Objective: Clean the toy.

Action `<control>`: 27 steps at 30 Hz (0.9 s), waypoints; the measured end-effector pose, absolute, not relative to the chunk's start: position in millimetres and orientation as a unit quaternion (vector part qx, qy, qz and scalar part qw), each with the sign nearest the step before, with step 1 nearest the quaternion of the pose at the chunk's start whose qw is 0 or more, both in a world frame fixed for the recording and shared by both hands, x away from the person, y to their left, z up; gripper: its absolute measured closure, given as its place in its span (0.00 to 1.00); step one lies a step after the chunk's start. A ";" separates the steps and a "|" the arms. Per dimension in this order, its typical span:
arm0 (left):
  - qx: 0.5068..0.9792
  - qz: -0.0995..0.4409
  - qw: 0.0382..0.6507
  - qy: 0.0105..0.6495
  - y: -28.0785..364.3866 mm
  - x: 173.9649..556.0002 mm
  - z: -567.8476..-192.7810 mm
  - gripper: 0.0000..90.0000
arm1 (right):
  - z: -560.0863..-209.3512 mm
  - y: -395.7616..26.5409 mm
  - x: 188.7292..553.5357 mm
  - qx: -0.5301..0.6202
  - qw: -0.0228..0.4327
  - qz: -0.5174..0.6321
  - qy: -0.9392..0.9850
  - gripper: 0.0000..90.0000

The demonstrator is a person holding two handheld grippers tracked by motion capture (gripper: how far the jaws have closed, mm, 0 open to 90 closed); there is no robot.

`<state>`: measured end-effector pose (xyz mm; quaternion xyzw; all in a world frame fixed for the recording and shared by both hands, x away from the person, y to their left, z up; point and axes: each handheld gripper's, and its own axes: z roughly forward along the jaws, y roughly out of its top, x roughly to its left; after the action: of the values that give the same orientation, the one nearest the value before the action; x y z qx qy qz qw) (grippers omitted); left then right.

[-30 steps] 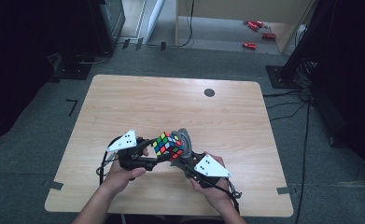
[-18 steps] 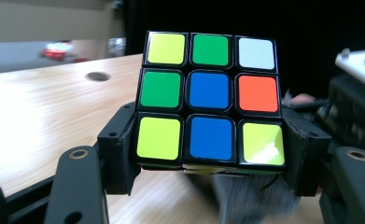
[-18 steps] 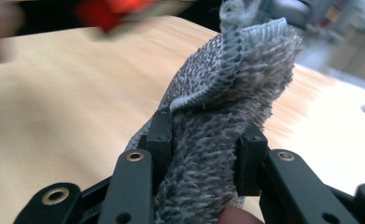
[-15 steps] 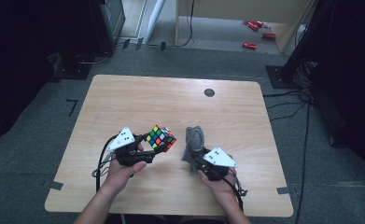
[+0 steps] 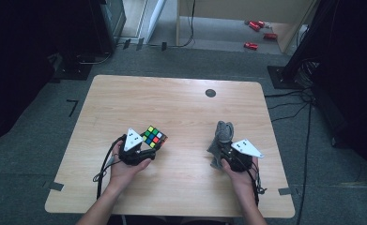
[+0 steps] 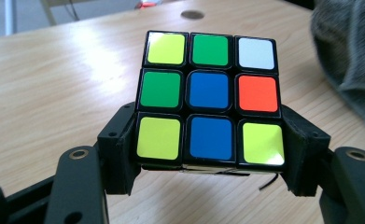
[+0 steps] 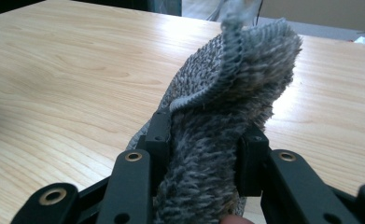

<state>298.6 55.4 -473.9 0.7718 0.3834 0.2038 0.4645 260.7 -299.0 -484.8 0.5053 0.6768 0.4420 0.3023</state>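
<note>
two grippers, cube (image 5: 154, 137) clamped, cloth (image 5: 222, 138) pinched

right gripper (image 5: 222, 140) and grey cloth (image 5: 221, 137) pulled away from cube (image 5: 154, 137), jaws easing apart

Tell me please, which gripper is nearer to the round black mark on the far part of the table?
Right. The right gripper, shut on the grey cloth, is just short of the round black mark, a little to its right. The left gripper, holding the cube, is farther to the left.
</note>
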 end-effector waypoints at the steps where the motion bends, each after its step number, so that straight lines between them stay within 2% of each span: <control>1: 0.773 0.200 0.459 0.390 55.8 300.5 -477.1 0.38 | -485.9 -299.9 261.3 0.506 0.302 0.440 0.677 0.73; 20: 0.801 0.202 0.391 0.406 46.9 310.8 -501.8 0.38 | -509.6 -303.0 269.5 0.529 0.266 0.418 0.689 0.72; 27: 0.800 0.185 0.396 0.411 47.3 313.9 -503.4 0.38 | -513.8 -304.7 272.0 0.530 0.252 0.424 0.690 0.72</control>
<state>313.9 47.3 -503.4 0.8000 0.4107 0.1850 0.3964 272.0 -304.7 -513.8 0.5303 0.6899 0.4237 0.2516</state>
